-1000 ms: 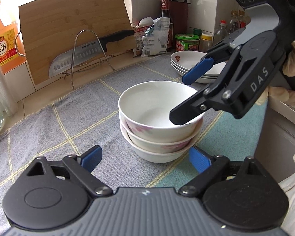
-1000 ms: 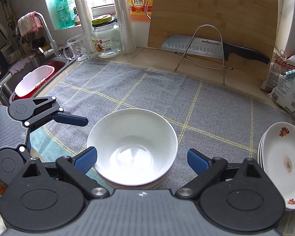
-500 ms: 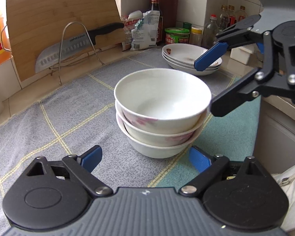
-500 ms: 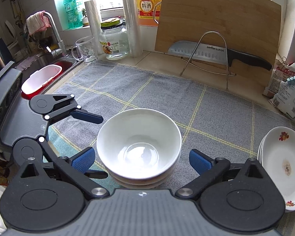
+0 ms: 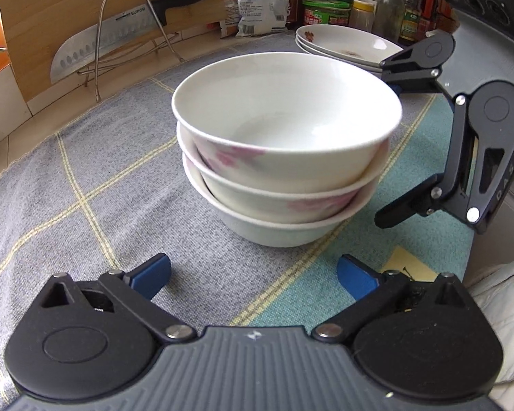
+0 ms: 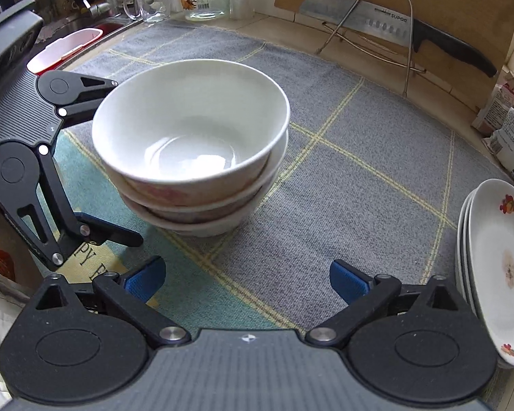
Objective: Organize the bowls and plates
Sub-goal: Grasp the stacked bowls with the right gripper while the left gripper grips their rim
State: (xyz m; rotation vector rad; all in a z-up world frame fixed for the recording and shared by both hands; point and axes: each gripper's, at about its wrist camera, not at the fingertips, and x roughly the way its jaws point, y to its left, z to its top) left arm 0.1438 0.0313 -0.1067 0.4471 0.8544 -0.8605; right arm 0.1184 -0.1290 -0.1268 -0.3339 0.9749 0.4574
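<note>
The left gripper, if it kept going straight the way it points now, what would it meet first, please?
Most likely the stack of bowls, centred ahead of the opening left gripper; nothing lies between them, though depth is hard to judge.

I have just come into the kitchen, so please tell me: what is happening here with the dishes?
A person holds tongs in each hand over a grey checked cloth on the counter. Three white bowls stand nested in one stack there, and neither tool touches them. The left tongs have nothing between the pads and their jaws are opening; the right tongs are open and empty, near the other side of the stack. A stack of flowered plates sits apart, to the right.
</note>
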